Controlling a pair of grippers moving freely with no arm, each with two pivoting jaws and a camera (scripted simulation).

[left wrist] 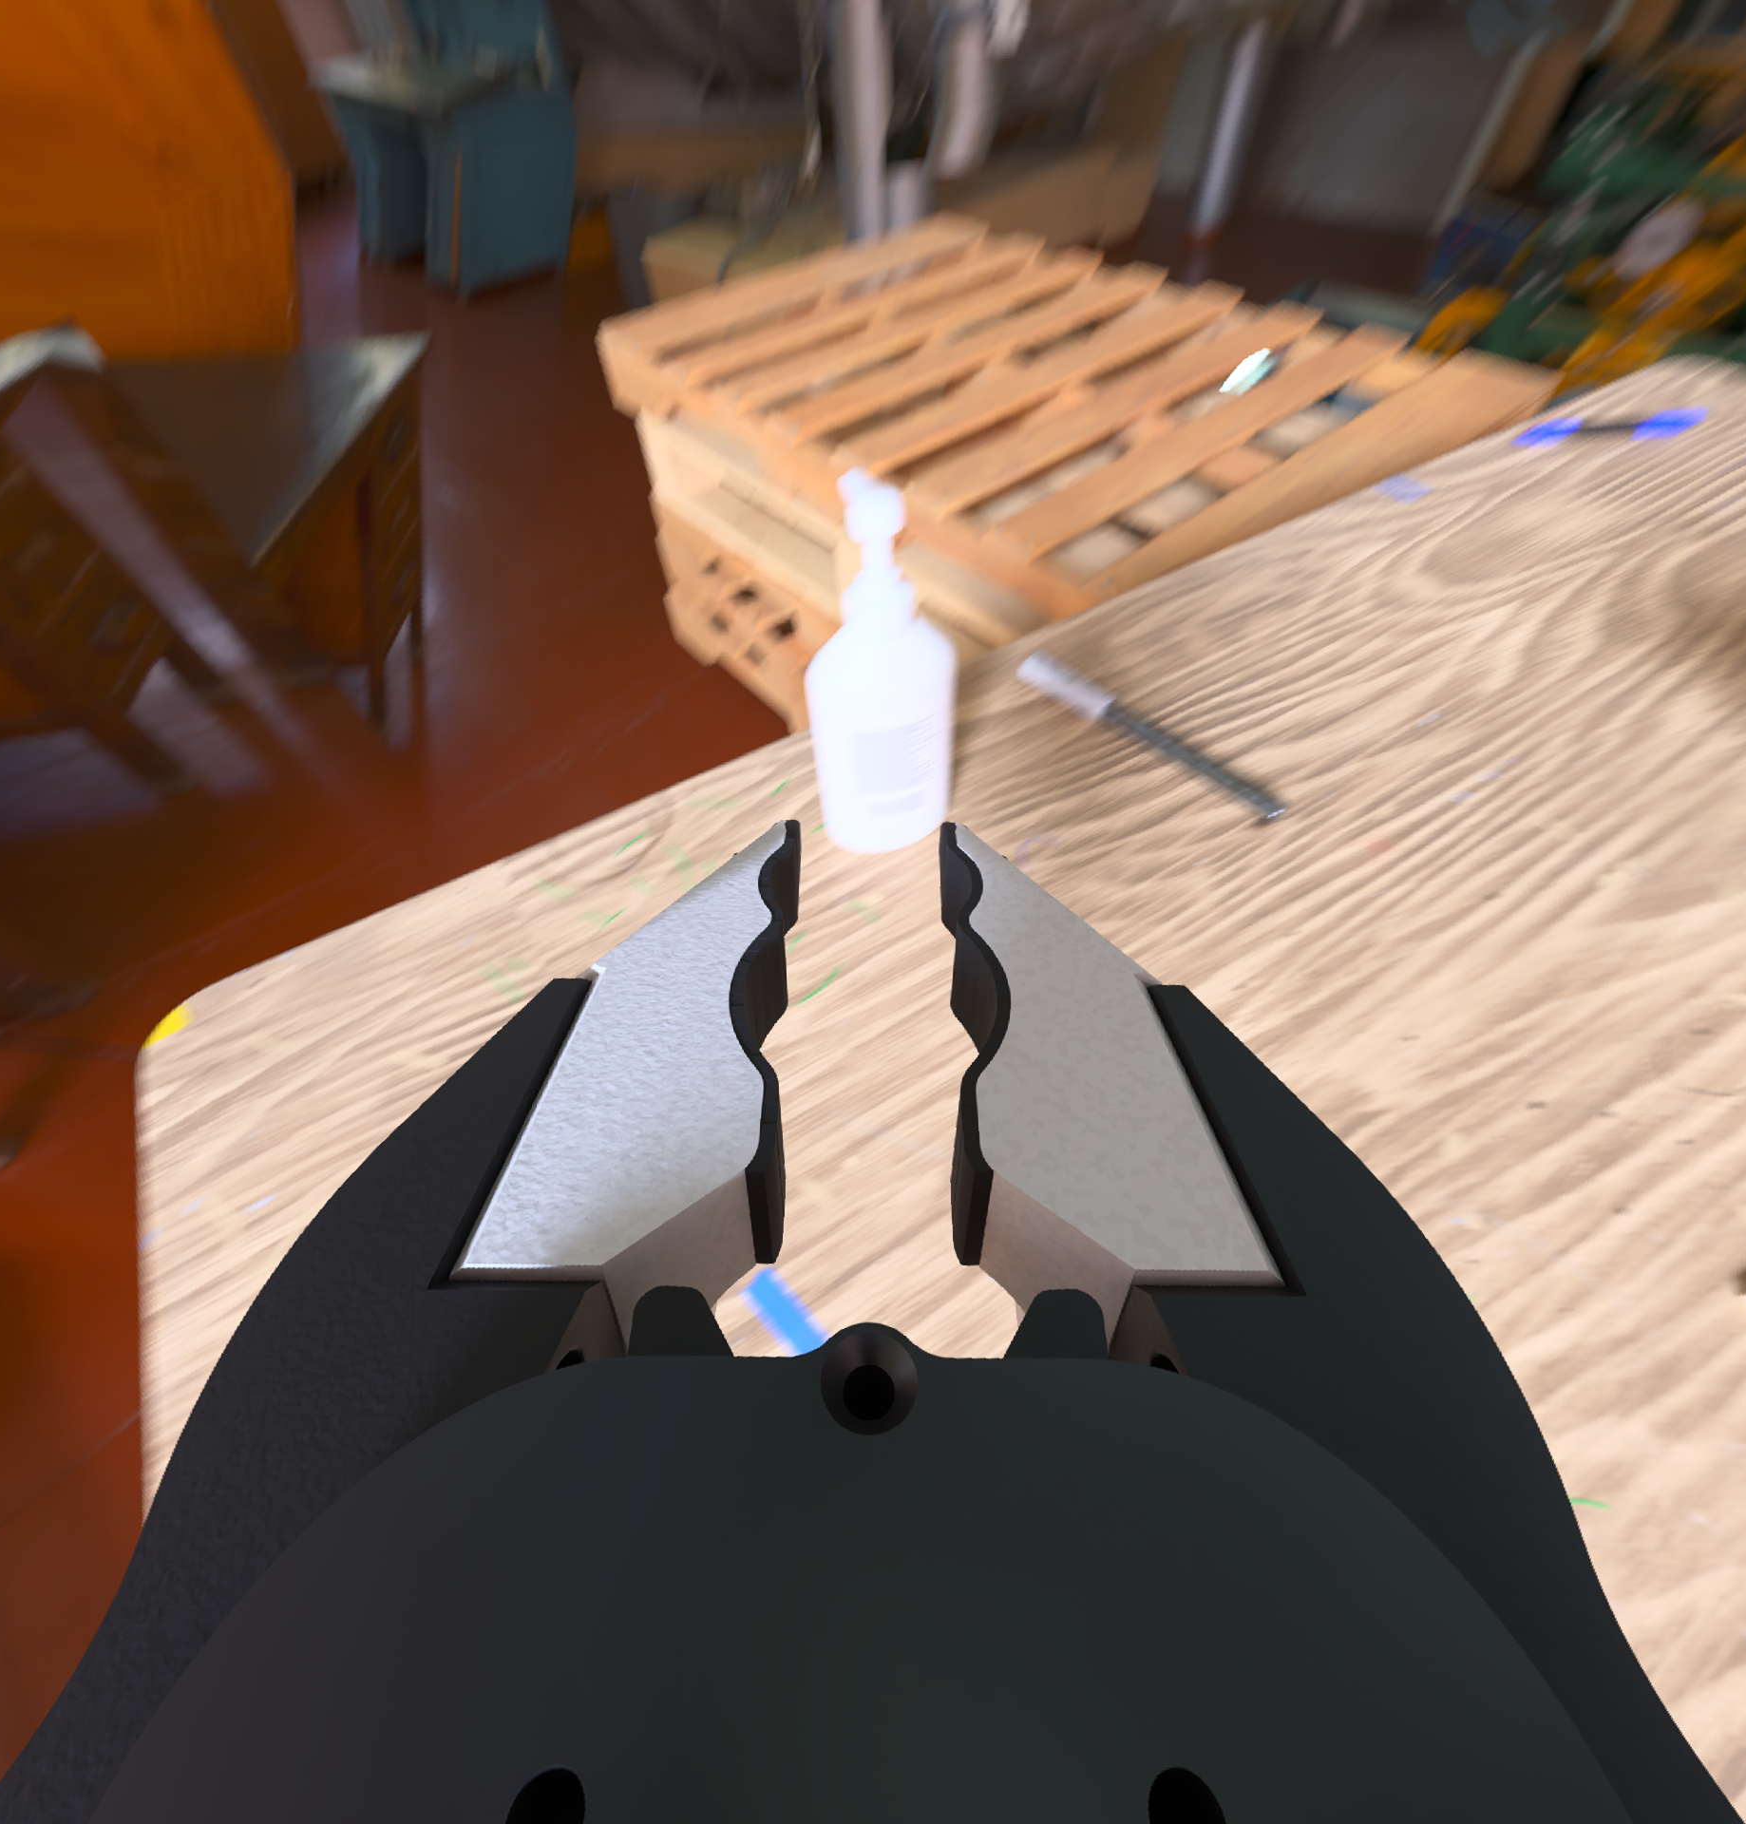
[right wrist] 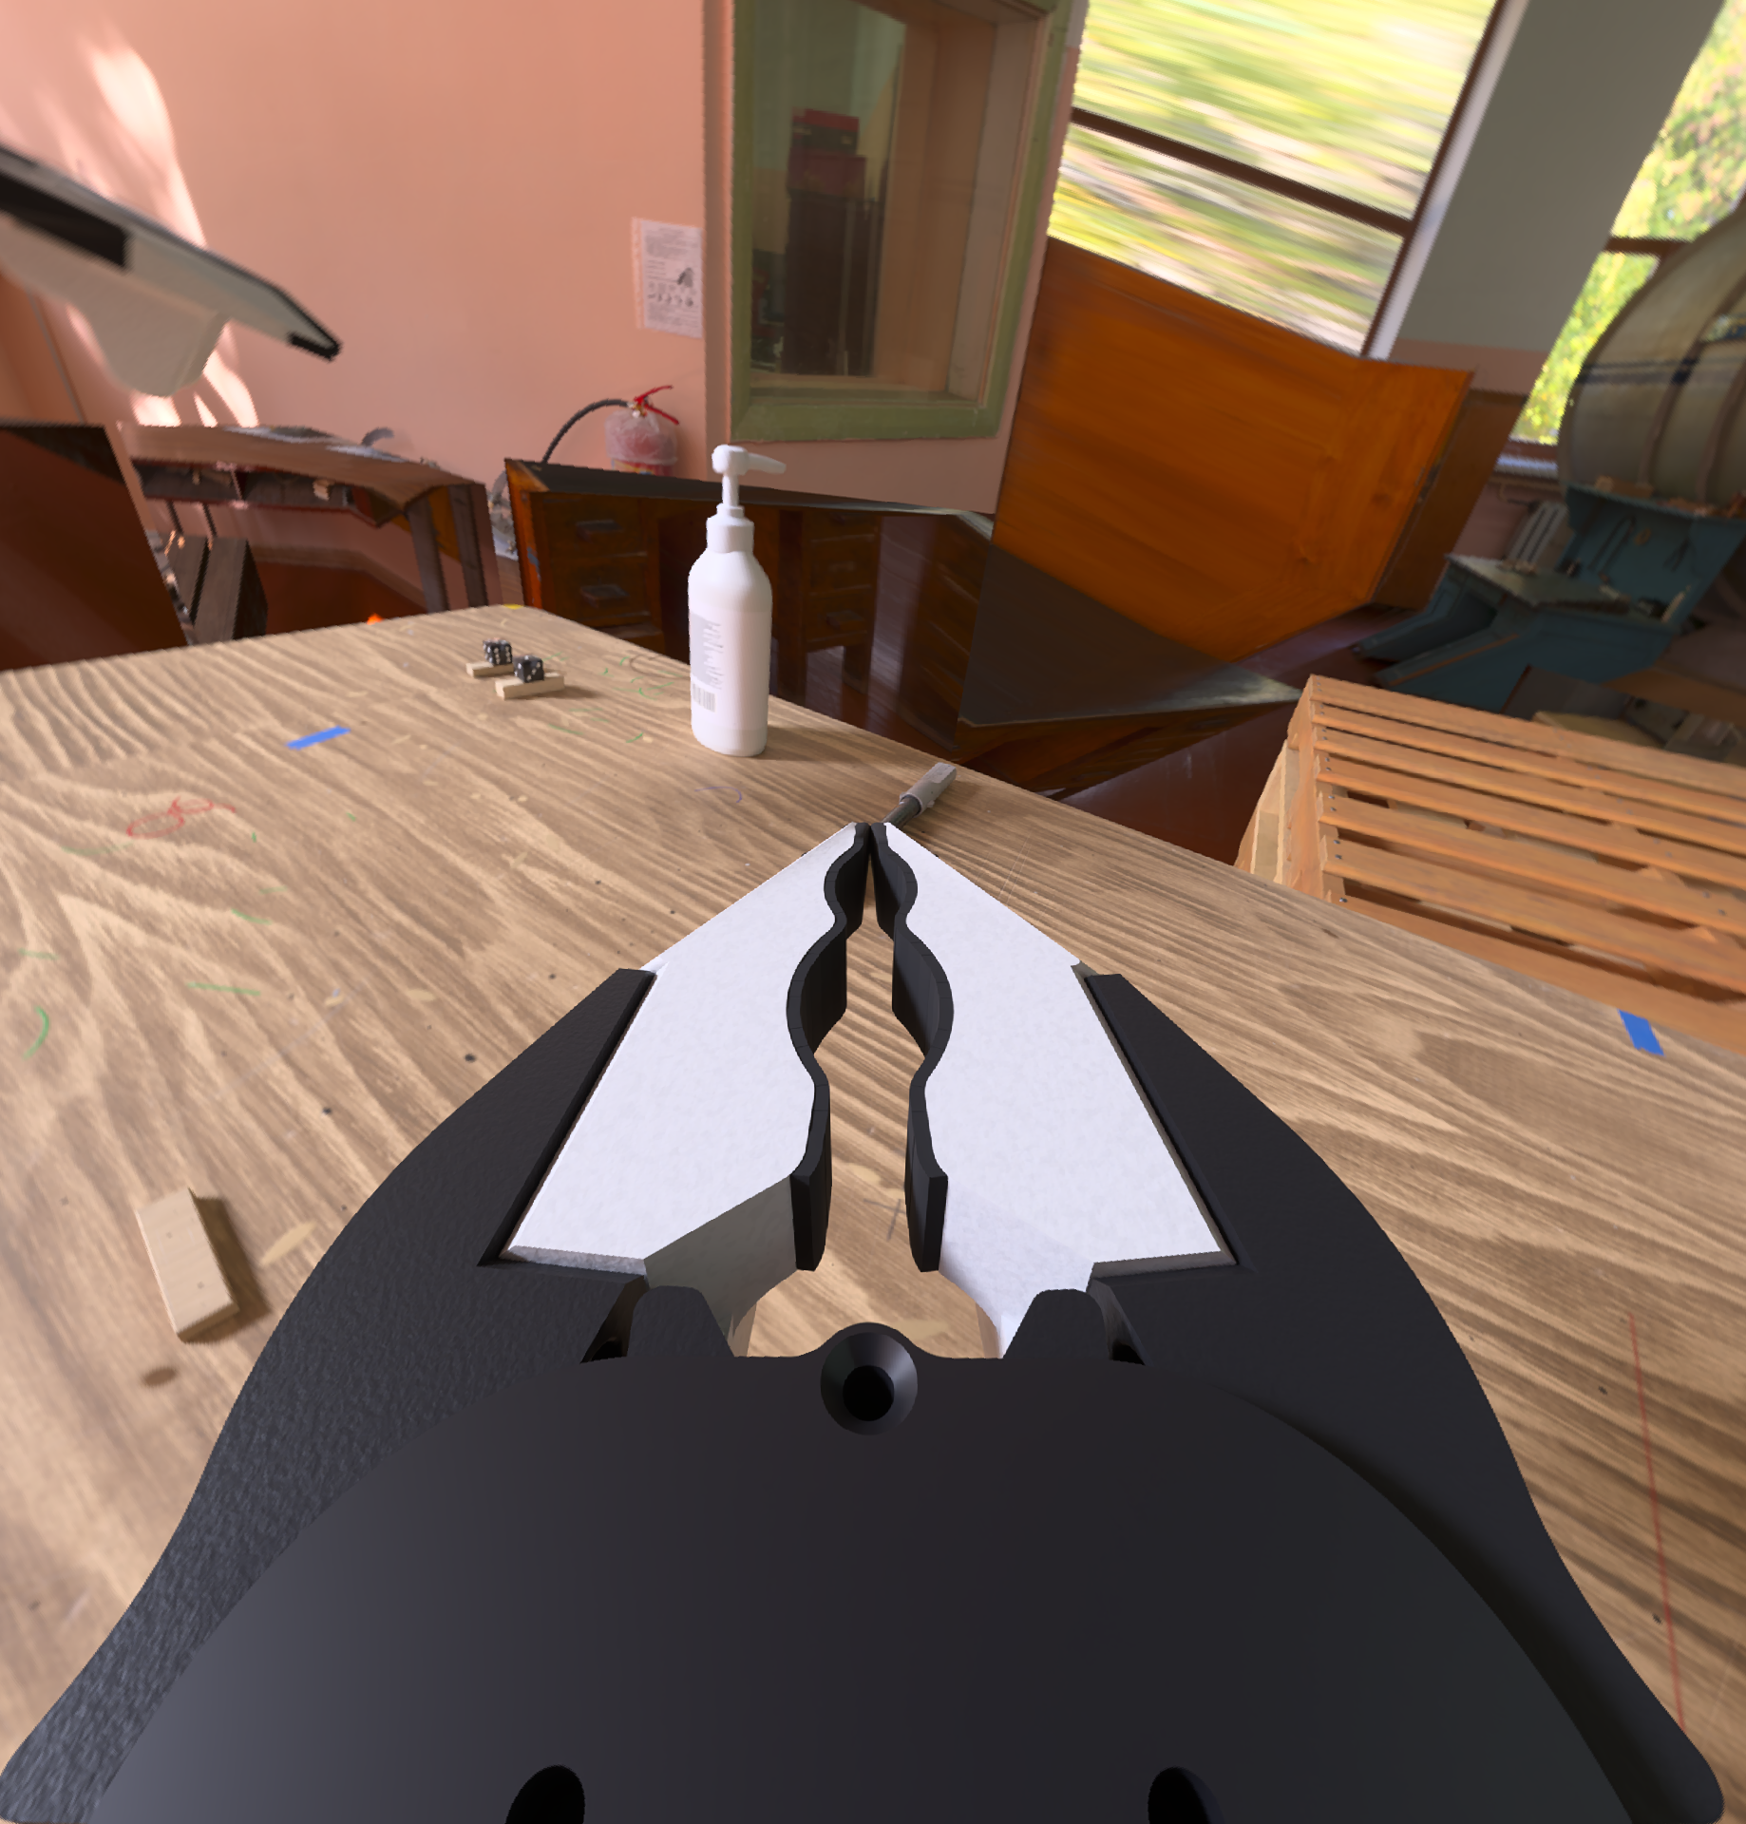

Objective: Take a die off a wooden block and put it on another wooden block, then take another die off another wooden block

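Observation:
In the right wrist view two black dice (right wrist: 514,659) sit each on a small wooden block (right wrist: 530,685) at the far side of the wooden table (right wrist: 356,987). A bare wooden block (right wrist: 188,1263) lies near the left, close to my right gripper (right wrist: 869,834), which is shut and empty above the table. The left gripper (right wrist: 149,286) hangs high at the upper left of that view. In the left wrist view my left gripper (left wrist: 869,834) is open and empty, above the table, pointing at a white pump bottle (left wrist: 884,711). That view is blurred and shows no dice.
The white pump bottle (right wrist: 729,632) stands near the table's far edge. A grey-handled tool (right wrist: 918,795) (left wrist: 1145,735) lies beyond it. Blue tape marks (right wrist: 318,736) dot the table. A wooden pallet stack (right wrist: 1540,839) stands off the table's right side.

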